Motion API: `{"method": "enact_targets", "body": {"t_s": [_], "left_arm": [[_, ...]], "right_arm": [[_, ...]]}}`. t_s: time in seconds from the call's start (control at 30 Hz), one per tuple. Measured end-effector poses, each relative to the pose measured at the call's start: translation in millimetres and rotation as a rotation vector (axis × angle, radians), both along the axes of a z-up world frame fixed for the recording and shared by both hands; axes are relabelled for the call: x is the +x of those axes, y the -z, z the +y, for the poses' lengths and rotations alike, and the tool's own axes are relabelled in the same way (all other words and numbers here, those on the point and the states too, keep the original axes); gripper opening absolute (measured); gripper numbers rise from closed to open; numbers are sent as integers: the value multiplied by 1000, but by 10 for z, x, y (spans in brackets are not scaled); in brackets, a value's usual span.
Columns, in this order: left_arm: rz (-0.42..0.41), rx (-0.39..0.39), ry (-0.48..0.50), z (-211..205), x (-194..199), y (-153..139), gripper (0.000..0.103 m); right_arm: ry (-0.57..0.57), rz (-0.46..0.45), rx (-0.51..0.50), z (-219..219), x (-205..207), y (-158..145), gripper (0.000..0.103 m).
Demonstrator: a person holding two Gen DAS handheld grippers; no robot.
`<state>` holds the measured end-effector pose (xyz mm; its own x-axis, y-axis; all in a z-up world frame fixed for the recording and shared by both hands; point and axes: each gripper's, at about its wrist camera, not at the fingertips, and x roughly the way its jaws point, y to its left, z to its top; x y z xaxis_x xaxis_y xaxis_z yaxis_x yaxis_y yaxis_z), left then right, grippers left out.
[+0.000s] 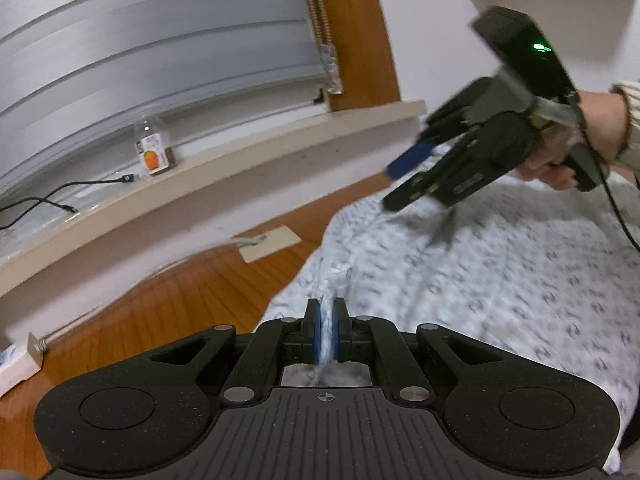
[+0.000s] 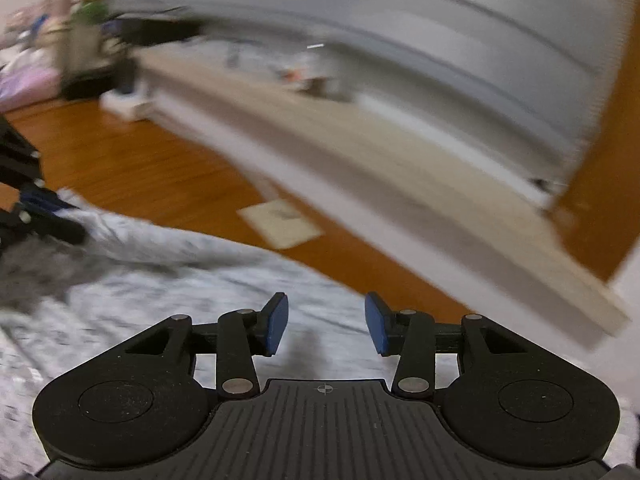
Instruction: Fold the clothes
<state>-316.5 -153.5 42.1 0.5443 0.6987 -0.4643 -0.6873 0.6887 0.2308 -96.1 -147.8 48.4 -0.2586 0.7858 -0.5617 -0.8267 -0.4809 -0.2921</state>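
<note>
Left tongs [image 1: 327, 330] pinch the garment [image 1: 480, 280] edge (bare floor [image 1: 180, 300] beside); right tongs [image 2: 326, 328] spread, empty.

Even indoor light; right view heavily motion-blurred; fisheye bending, dark corners.

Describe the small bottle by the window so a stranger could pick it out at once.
Start at the window blind and drop to the long pale sill beneath it. The bottle stands upright there, right of a loose black cable. It is the only clear container on the sill, with an orange fruit on its label and a little dark liquid at the bottom.
</note>
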Motion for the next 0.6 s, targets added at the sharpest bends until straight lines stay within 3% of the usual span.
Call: {"method": "enact_targets", "body": {"t_s": [0.27, 0.47, 0.6], "left_arm": [[27, 54, -31, 74, -75, -110, 6], [52, 116, -193, 776, -193, -395, 6], [97, 5, -256, 1233, -209, -358, 8]], "right_arm": [[1, -33, -12, 128, -105, 59, 44], [89, 4, 22, 29, 299, -82, 45], [161, 24, 34, -82, 660, -122, 51]]}}
